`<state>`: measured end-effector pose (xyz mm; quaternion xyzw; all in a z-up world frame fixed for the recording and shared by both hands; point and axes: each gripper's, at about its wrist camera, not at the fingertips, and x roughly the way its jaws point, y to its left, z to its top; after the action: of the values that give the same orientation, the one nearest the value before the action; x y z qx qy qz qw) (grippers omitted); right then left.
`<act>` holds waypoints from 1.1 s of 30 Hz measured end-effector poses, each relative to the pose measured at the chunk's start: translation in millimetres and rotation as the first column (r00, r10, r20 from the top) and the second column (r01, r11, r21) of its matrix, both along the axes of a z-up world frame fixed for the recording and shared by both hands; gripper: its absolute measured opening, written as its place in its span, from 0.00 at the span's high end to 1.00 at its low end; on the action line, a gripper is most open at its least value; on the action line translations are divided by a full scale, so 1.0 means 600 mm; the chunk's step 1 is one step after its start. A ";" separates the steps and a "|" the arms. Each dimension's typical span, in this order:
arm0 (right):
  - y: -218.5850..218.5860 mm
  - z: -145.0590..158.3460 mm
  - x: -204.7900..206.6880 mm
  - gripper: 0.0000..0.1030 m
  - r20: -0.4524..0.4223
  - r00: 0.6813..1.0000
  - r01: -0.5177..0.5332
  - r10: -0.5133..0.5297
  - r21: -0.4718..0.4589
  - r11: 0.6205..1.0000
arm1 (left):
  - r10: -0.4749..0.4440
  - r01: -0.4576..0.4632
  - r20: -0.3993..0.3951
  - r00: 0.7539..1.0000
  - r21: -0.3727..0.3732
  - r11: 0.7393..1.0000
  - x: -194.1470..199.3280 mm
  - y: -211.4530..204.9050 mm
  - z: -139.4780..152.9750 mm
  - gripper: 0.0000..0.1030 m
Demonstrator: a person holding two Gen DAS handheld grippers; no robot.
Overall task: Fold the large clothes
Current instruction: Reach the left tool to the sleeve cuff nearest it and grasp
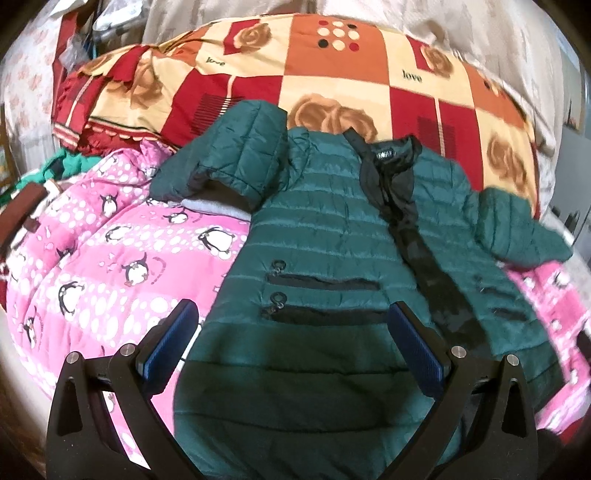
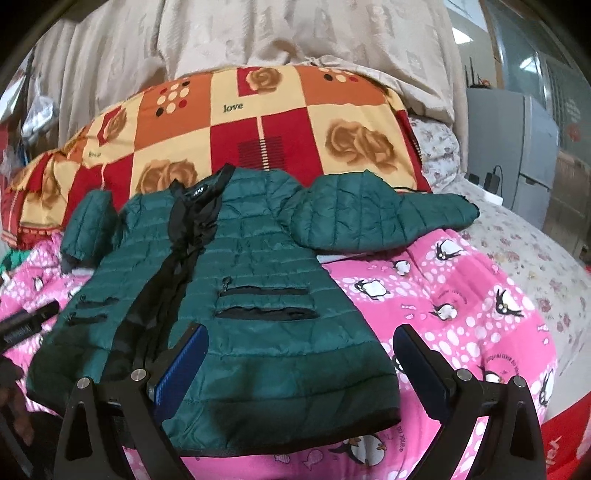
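A dark green quilted jacket (image 1: 325,254) lies front up on a pink penguin-print quilt (image 1: 110,258), collar toward the far pillow, its black-lined front partly parted. One sleeve is bent up at the left (image 1: 236,147); the other (image 2: 369,214) stretches out to the right. My left gripper (image 1: 291,317) is open, hovering over the jacket's lower left panel near the two zip pockets. My right gripper (image 2: 299,339) is open above the lower right panel and hem (image 2: 295,424). Neither holds any cloth.
A big pillow with red, orange and cream squares (image 2: 240,122) lies behind the jacket. Beige curtains (image 2: 258,33) hang beyond it. A grey cabinet (image 2: 517,147) stands at the right. The other gripper's tip (image 2: 26,321) shows at the left edge. Clutter sits far left (image 1: 74,48).
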<state>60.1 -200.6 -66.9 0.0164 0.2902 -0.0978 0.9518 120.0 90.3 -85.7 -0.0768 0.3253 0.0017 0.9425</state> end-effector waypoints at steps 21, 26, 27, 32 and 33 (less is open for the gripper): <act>-0.016 -0.024 0.009 0.04 -0.050 0.997 -0.050 0.055 0.112 0.992 | 0.220 -0.377 -0.308 0.926 -0.706 0.599 0.325 0.455 -0.146 0.01; -0.015 -0.039 0.023 0.04 -0.084 0.994 -0.055 0.067 0.144 0.988 | 0.278 -0.437 -0.338 0.899 -0.666 0.604 0.415 0.508 -0.170 0.01; -0.013 -0.042 0.028 0.04 -0.092 0.993 -0.057 0.071 0.148 0.987 | 0.278 -0.432 -0.331 0.902 -0.672 0.602 0.430 0.515 -0.175 0.01; -0.009 -0.051 0.044 0.04 -0.121 0.989 -0.063 0.082 0.157 0.986 | 0.260 -0.398 -0.301 0.917 -0.699 0.595 0.480 0.536 -0.188 0.01; -0.009 -0.053 0.046 0.04 -0.122 0.989 -0.062 0.082 0.162 0.985 | 0.245 -0.381 -0.291 0.925 -0.712 0.590 0.484 0.532 -0.189 0.01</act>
<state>87.5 -206.2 -98.4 0.0750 0.3580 -0.0408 0.9298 410.6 409.7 -199.1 -0.5185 0.3525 0.0382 0.7781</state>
